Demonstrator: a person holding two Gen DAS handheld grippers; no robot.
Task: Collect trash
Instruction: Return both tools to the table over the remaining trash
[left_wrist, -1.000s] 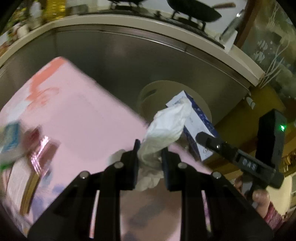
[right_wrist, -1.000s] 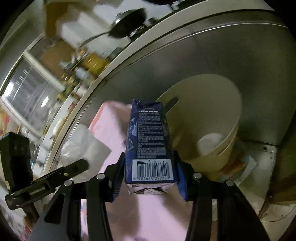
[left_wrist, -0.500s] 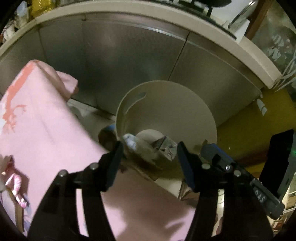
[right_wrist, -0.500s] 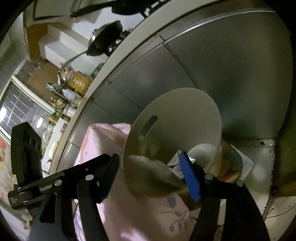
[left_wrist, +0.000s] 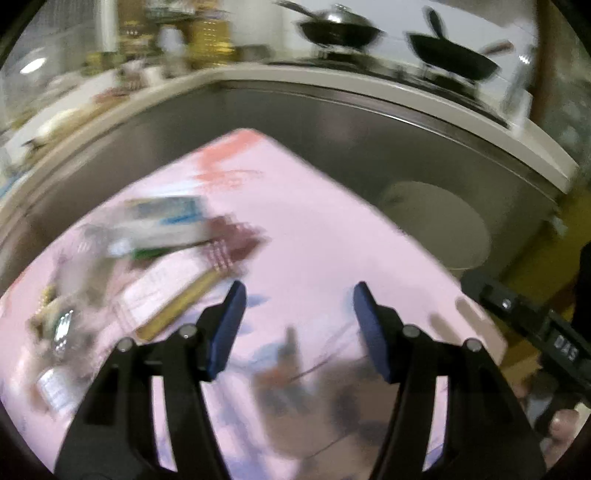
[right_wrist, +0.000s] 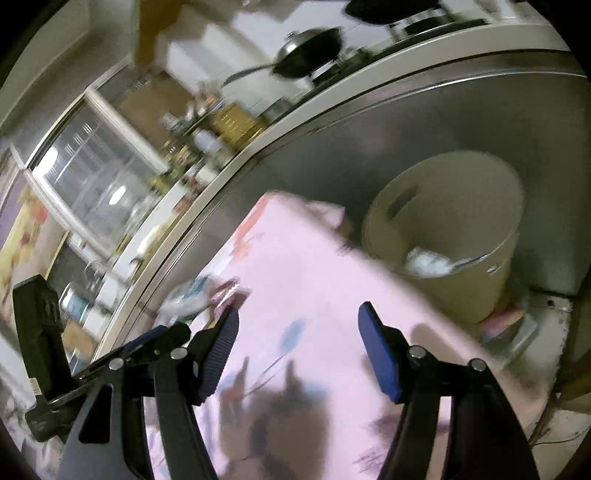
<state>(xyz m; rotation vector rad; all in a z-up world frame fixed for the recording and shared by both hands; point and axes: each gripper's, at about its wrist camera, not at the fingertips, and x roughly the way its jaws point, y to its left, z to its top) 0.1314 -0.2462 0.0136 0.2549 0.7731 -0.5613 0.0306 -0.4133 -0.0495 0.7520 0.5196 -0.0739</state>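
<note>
Colours, both wrist views

I see a pale pink cloth (left_wrist: 332, 236) with coral and blue prints, a cream bin (right_wrist: 461, 206), blue pads (right_wrist: 376, 350), and black pans (left_wrist: 340, 33).

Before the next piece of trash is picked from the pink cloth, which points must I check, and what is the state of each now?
1. Left gripper empty, jaws apart: ok.
2. Right gripper empty, jaws apart: ok.
3. Trash pile remains on the pink cloth: ok, there is more to collect.
4. Which piece of the pile to take: cannot tell, the left wrist view is blurred.
5. Bin upright with mouth open, white trash inside: ok.
6. Room left in the bin: ok, the trash lies low at its bottom.
</note>
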